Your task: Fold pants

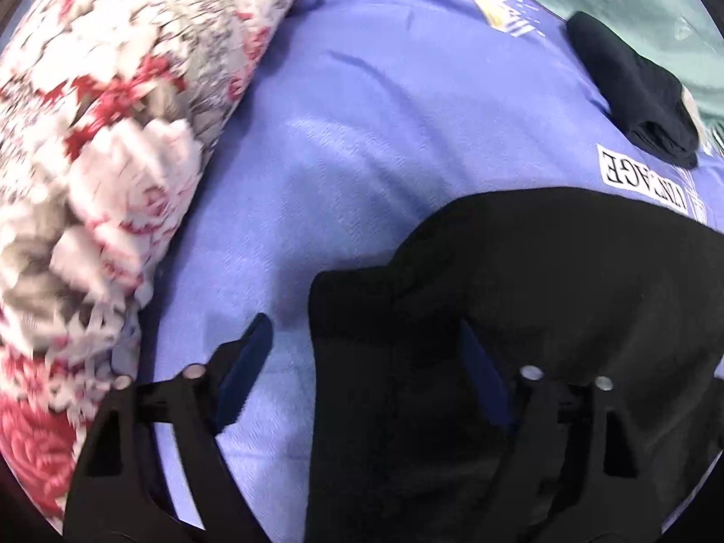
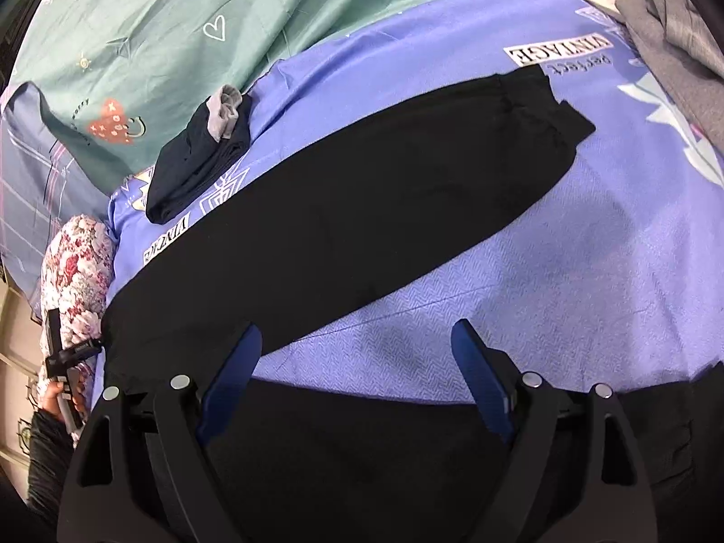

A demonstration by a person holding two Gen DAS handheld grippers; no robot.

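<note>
left gripper point(image 1: 362, 344): black frame, blue fingers point(image 1: 246, 362), silver screws | right gripper point(image 2: 357, 353): same build

Black pants point(image 2: 362, 199) on a periwinkle-blue sheet point(image 2: 565, 262) – white "VINTAGE" prints; mint pillowcase point(image 2: 158, 22) with hearts; red-white floral blanket point(image 1: 104, 145); grey garment point(image 2: 669, 45); blue-padded fingers point(image 2: 475, 362).

Bed with purple printed sheet point(image 2: 520, 271), green patterned bedding point(image 2: 158, 36), perhaps cream panelled cupboard doors point(image 2: 13, 362) beside.

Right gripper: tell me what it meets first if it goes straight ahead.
The right gripper, jaws open, would probably meet the purple sheet first, beside the black pants; depth is unclear.
</note>
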